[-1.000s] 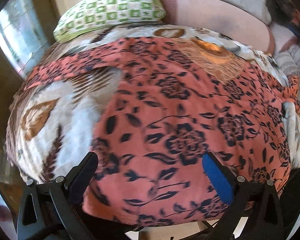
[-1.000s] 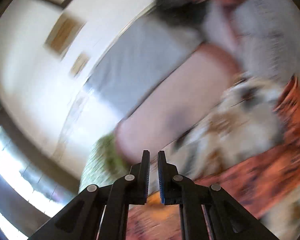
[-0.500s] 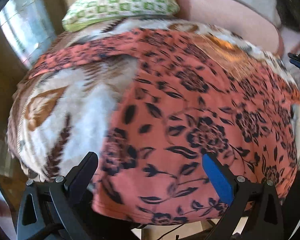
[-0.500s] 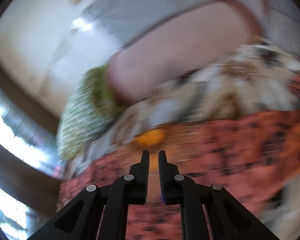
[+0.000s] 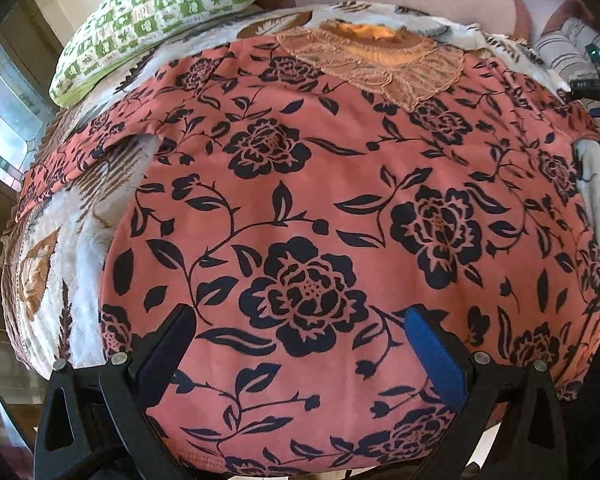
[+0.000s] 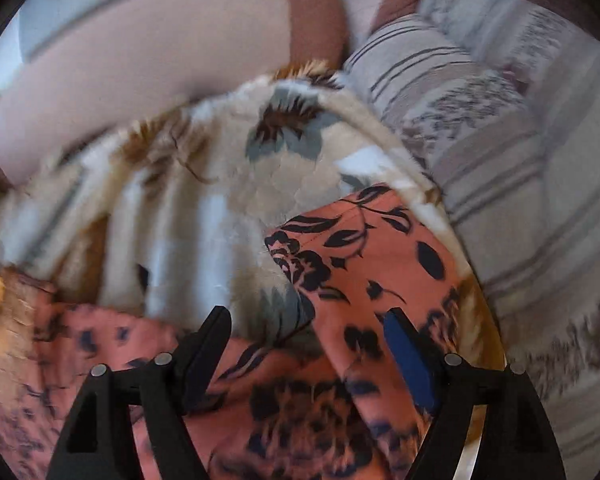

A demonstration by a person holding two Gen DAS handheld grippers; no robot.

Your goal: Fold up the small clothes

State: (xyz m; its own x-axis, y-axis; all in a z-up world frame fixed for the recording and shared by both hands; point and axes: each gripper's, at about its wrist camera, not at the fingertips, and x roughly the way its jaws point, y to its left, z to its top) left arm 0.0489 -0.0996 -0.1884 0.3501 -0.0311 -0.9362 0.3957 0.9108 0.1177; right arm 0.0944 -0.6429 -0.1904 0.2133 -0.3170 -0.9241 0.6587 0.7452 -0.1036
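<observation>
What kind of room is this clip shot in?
Most likely a bedroom at home. A floral top is spread on a fleecy blanket over what looks like a bed, with a green checked pillow at the far end and a window beside it.

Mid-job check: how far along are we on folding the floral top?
Done: the coral floral top lies spread flat on the fleece blanket, lace neckline at the far end. No fold shows. In hand: nothing gripped. The left claw is open over the near hem; the right claw is open above a sleeve. Left: grip, fold the sleeves in, then fold the body.
</observation>
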